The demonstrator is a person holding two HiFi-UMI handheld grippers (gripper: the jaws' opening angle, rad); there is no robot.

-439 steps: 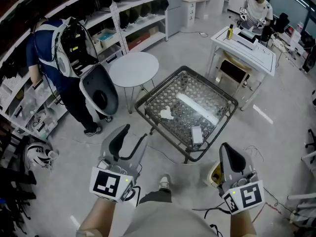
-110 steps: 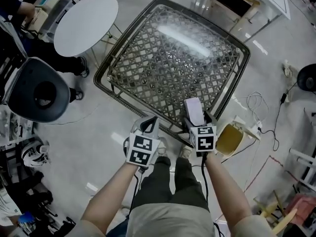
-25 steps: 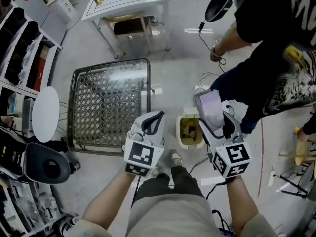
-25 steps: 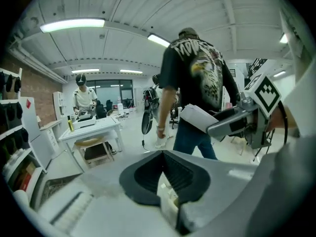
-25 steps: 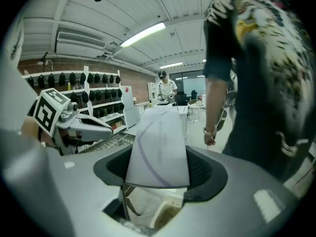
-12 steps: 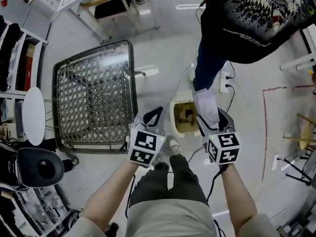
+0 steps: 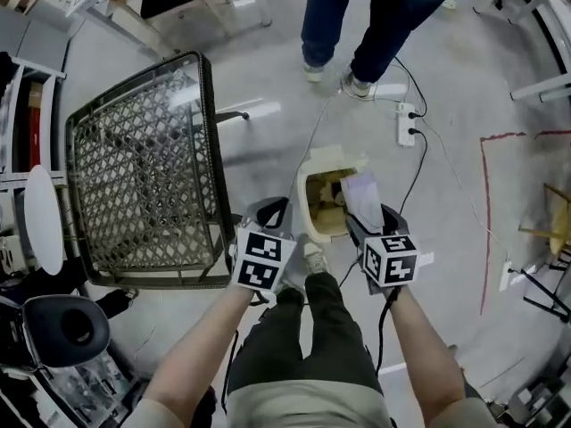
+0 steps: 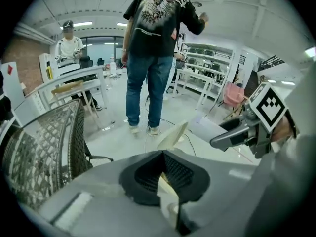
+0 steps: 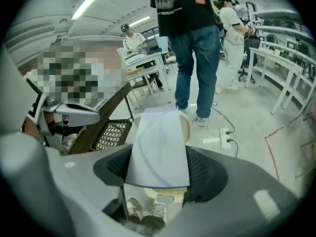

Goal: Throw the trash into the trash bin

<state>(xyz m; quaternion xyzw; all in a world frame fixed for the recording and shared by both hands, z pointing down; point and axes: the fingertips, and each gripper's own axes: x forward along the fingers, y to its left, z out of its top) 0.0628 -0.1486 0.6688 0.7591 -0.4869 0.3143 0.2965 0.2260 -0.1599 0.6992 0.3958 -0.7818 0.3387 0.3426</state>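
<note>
A cream trash bin (image 7: 314, 175) stands open on the floor just ahead of my feet, with some scraps inside. My right gripper (image 7: 369, 214) is shut on a flat white box with a lilac line (image 7: 361, 194), held over the bin's right side. In the right gripper view the box (image 9: 158, 147) fills the space between the jaws, with the bin (image 9: 185, 126) showing past it. My left gripper (image 7: 270, 212) hangs at the bin's left edge, its jaws shut (image 8: 162, 156). From there I see the bin's rim (image 8: 173, 135) and the box (image 8: 205, 127).
A wire-mesh glass-topped table (image 7: 134, 168) stands to the left. A person in jeans (image 7: 357, 16) stands just beyond the bin. A power strip with cables (image 7: 410, 123) lies to the right, beside red floor tape (image 7: 484, 203). A black chair (image 7: 62, 328) is at bottom left.
Both grippers have come down toward the bin, the right one still carrying the box. The standing person has slid from over the bin toward the top of the view.
</note>
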